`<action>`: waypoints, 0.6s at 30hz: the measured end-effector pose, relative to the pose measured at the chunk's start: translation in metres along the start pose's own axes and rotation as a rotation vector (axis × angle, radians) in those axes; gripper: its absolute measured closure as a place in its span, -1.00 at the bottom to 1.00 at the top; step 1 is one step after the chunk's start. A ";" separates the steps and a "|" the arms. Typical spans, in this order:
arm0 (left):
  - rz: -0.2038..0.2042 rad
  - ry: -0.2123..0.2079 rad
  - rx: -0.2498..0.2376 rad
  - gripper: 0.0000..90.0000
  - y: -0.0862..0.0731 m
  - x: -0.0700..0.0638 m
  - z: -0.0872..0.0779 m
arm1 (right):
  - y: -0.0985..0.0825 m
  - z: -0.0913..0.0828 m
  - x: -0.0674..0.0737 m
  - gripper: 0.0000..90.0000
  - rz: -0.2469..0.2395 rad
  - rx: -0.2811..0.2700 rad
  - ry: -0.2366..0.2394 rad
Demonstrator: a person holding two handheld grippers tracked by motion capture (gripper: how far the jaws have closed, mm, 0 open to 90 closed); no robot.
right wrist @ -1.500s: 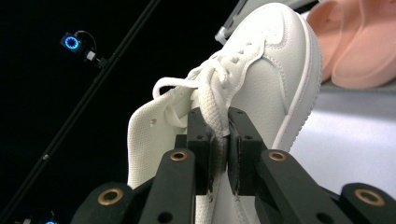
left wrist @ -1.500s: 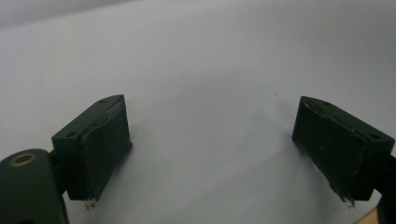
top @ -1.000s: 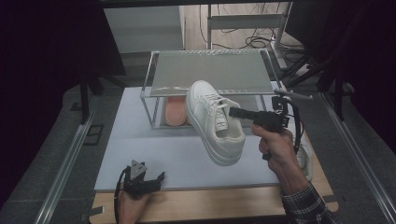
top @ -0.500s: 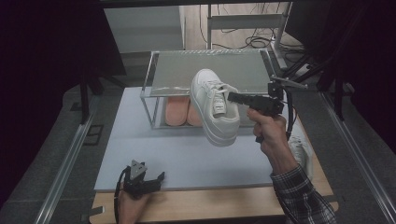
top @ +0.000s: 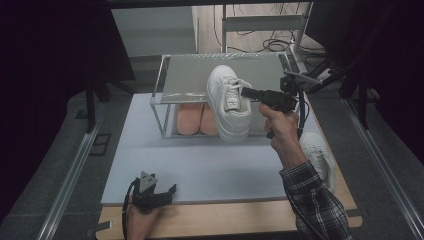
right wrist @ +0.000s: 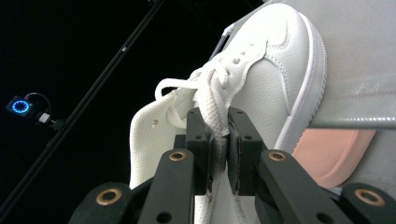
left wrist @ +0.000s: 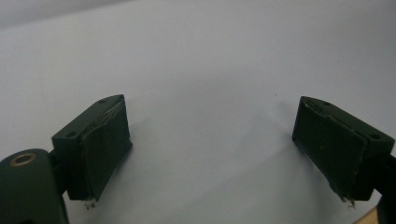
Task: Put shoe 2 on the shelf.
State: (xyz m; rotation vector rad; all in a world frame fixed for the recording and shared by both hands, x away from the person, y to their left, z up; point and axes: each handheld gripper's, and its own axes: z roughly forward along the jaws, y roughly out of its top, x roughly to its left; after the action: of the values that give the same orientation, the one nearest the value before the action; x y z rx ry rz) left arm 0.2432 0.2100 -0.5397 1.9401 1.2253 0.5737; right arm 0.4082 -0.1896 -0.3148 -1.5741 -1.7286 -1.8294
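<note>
The right gripper (top: 246, 92) is clenching the tongue and laces of a white sneaker (top: 229, 101) and is holding it in the air at the front edge of a small two-level shoe rack (top: 172, 82), toe pointing toward the rack's top shelf. In the right gripper view the jaws are pinching the soft tongue (right wrist: 215, 122), so the shoe is probably hanging and free to swing; it looks light, with a stiff rubber sole and a supple upper, and a firmer hold would likely be the heel collar or the side wall. A pair of pink insoles or slippers (top: 196, 118) is lying on the lower level, so the open room is on the top shelf, whose metal rim the sole must be clearing. A second white sneaker (top: 316, 152) is resting on the worktop (top: 215, 170) near the right forearm. The left gripper (top: 159, 192) is resting at the worktop's near edge with jaws spread wide and nothing between them.
</note>
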 end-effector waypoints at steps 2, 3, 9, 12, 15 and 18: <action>0.000 0.000 0.000 -0.75 0.000 0.000 0.000 | 0.003 0.003 0.000 0.78 0.003 -0.003 -0.006; 0.000 0.000 0.000 -0.75 0.000 0.000 0.000 | 0.004 0.005 -0.001 0.78 0.002 -0.005 -0.007; 0.000 0.000 0.000 -0.75 0.000 0.000 0.000 | 0.012 0.015 -0.004 0.78 0.003 -0.010 -0.028; 0.001 0.000 0.001 -0.75 0.000 0.000 0.000 | 0.016 0.021 -0.005 0.78 0.003 -0.012 -0.038; -0.001 0.000 0.000 -0.75 0.000 0.000 0.000 | 0.021 0.028 -0.005 0.78 0.005 -0.015 -0.048; -0.001 0.000 -0.001 -0.75 0.000 0.000 0.000 | 0.026 0.036 -0.005 0.77 0.001 -0.015 -0.059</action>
State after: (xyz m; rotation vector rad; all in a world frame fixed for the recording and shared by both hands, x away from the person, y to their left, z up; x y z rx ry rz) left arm 0.2432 0.2099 -0.5398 1.9387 1.2259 0.5732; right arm 0.4490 -0.1713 -0.3110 -1.6505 -1.7428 -1.8173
